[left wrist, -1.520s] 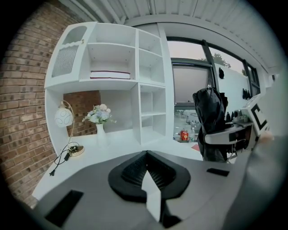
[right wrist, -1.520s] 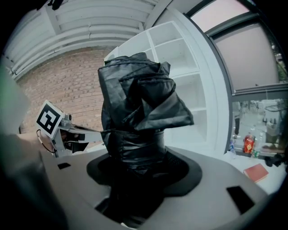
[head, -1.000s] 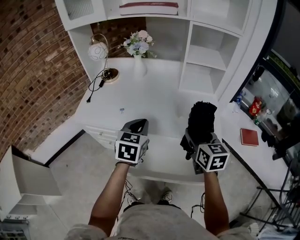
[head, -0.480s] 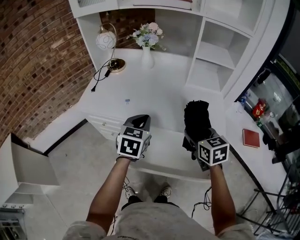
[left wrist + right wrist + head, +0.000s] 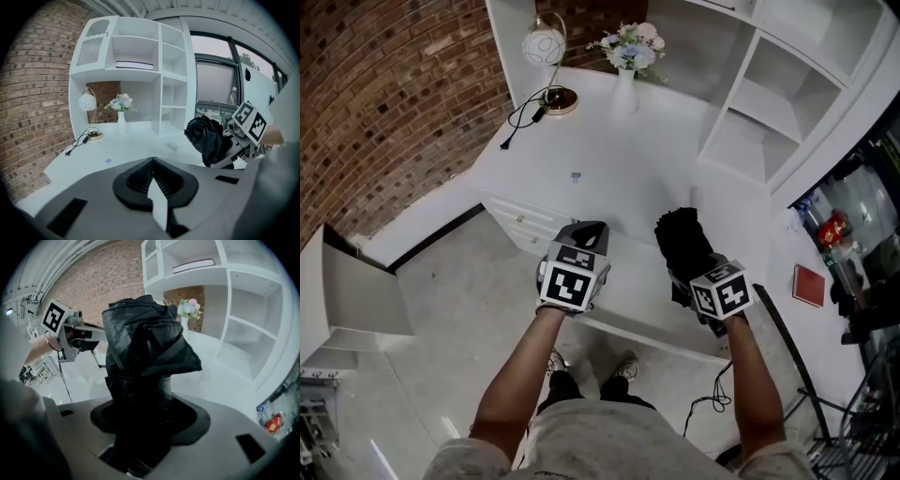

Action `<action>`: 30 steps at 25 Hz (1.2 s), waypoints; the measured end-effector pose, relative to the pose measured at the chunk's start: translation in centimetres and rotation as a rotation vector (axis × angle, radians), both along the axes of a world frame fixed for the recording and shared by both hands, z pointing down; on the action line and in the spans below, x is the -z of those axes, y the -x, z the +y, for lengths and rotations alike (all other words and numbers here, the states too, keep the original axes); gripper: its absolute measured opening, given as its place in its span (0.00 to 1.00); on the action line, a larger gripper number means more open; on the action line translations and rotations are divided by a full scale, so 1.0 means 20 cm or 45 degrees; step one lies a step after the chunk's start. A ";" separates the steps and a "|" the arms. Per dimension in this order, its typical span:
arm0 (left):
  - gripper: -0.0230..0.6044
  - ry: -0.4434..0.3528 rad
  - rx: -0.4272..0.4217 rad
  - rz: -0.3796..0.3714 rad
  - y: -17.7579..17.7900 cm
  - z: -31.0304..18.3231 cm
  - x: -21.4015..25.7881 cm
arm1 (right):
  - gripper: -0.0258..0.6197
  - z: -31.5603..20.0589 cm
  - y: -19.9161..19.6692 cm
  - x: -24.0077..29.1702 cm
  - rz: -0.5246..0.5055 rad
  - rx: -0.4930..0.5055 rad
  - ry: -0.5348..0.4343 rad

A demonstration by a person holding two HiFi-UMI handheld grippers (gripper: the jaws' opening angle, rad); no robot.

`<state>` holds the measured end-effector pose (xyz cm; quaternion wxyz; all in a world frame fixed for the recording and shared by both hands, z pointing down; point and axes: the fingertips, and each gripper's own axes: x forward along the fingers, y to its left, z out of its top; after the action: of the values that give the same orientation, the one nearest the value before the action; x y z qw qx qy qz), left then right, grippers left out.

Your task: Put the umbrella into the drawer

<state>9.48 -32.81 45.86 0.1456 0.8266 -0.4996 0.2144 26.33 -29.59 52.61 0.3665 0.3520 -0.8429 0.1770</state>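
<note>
Umbrella (image 5: 679, 236): clamped in my right gripper (image 5: 694, 272); lower end buried between the jaws.
Left gripper (image 5: 584, 232): my jaws together, nothing between.
Drawer (image 5: 522, 217): shut, interior unseen.

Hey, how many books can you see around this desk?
2. A book lies flat on the upper shelf; a red book lies on the side counter at the right. Others may be hidden.

Holding left gripper (image 5: 585, 231) out, jaws pressed together, empty; clamping folded umbrella (image 5: 682, 240) in right gripper (image 5: 691, 270) just beside it, forearms (image 5: 517, 375) extended.
</note>
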 end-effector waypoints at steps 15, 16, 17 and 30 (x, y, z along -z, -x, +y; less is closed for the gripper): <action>0.03 0.077 0.104 0.004 0.18 0.06 -0.22 | 0.43 0.18 0.17 -0.51 0.286 0.365 0.377; 0.03 0.084 0.110 0.006 0.19 0.06 -0.24 | 0.43 0.18 0.17 -0.54 0.304 0.380 0.394; 0.03 0.092 0.115 0.007 0.19 0.07 -0.26 | 0.43 0.18 0.18 -0.56 0.322 0.395 0.408; 0.03 0.183 0.191 0.017 0.28 0.16 -0.47 | 0.43 0.19 0.21 -0.93 0.530 0.533 0.589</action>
<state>3.95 -29.56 55.33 0.2236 0.7757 -0.5424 0.2326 22.14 -25.85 71.12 0.6280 0.1084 -0.7419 0.2085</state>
